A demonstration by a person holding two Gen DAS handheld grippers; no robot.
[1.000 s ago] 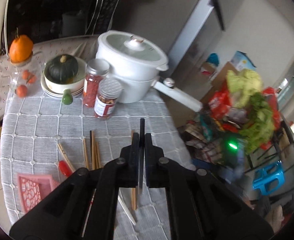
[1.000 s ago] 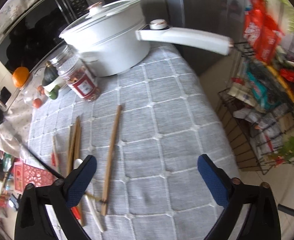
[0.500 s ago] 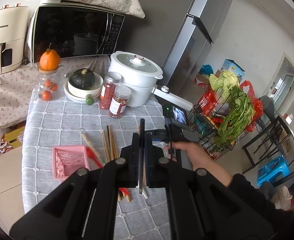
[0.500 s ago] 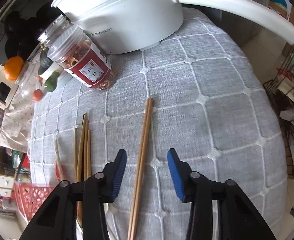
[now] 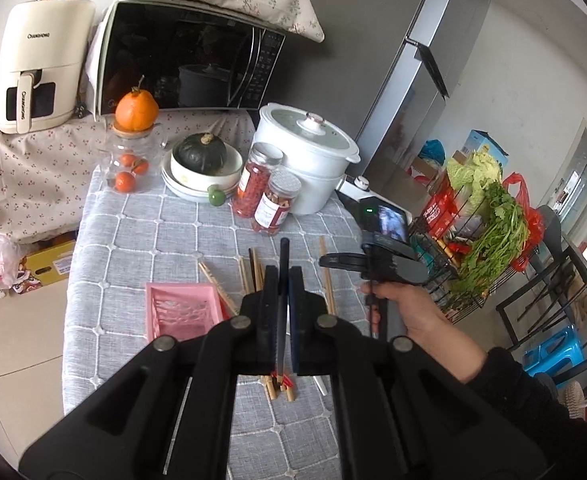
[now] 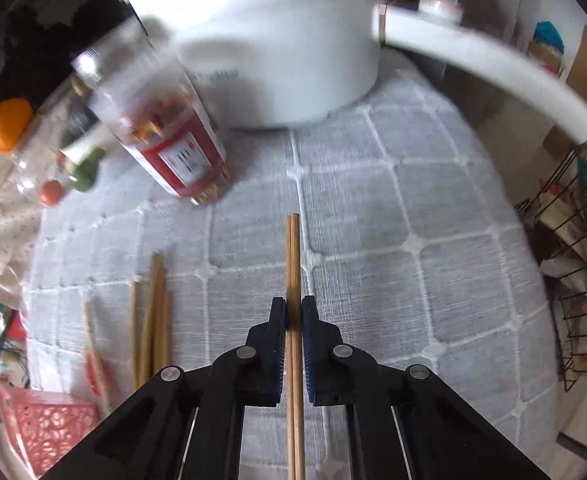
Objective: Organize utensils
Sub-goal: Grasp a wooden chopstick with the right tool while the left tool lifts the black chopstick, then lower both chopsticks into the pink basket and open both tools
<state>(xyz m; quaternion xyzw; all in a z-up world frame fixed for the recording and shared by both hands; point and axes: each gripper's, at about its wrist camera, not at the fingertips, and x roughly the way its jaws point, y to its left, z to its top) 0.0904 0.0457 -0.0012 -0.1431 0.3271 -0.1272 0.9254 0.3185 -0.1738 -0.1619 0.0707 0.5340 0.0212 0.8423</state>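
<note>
The right gripper (image 6: pixel 293 312) is clenched on a wooden chopstick (image 6: pixel 293 256) lying on the table (image 6: pixel 413 280); the left gripper (image 5: pixel 281 280) clasps a dark chopstick (image 5: pixel 283 256) above the pink basket (image 5: pixel 181 308). Pickup step; next, likely carry both into the basket.

Black chopstick (image 5: pixel 283 280) is pinched upright between closed jaws, tip pointing away. One light wooden chopstick (image 6: pixel 293 280) runs lengthwise through the other closed jaws, low over the grey checked tabletop (image 6: pixel 413 220). Loose wooden chopsticks (image 6: pixel 153 312) lie roughly parallel left of it, pink perforated basket (image 5: pixel 183 310) beside them.
</note>
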